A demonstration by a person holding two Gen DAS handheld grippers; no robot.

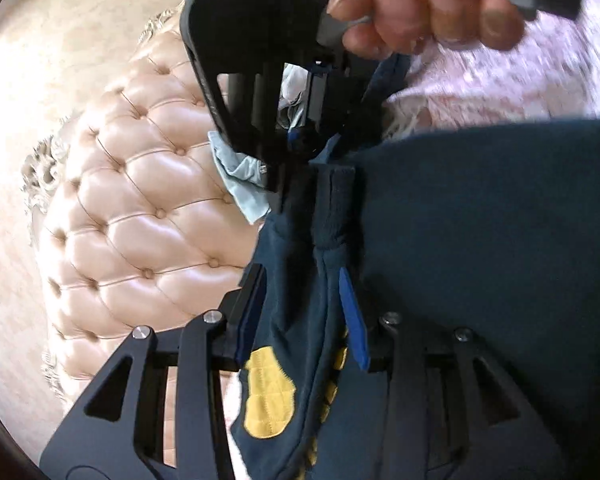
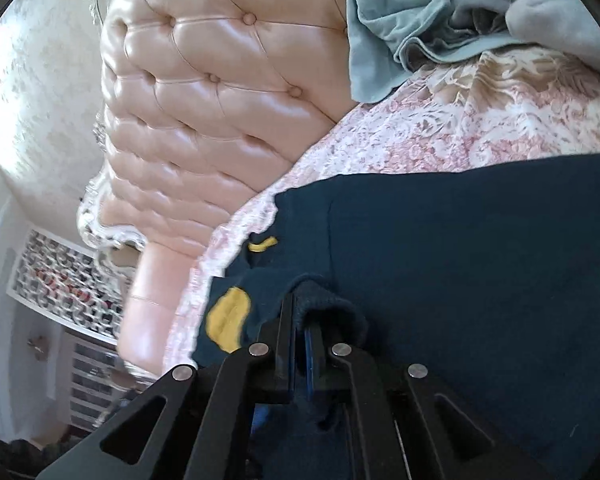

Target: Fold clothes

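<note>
From the left wrist view, the left gripper [image 1: 300, 304] stands partly open with a bunched fold of the navy sweatshirt [image 1: 480, 220] hanging loose between its blue pads [image 1: 354, 316]; the pads do not seem to press on it, so I judge this side is letting go or about to re-grip. Just ahead, the right gripper [image 1: 296, 148], held in the person's hand [image 1: 420, 12], pinches the ribbed cuff [image 1: 334, 208], probably to draw the sleeve across the body. From the right wrist view, the right gripper [image 2: 306, 344] is clamped tight on that dark ribbed edge, a yellow patch [image 2: 228, 320] beside it. The sweatshirt lies on a bed [image 2: 440, 128] with a pink floral cover, against a tufted pink headboard [image 2: 204, 92]; a pale blue garment [image 2: 400, 28] waits near the headboard.
</note>
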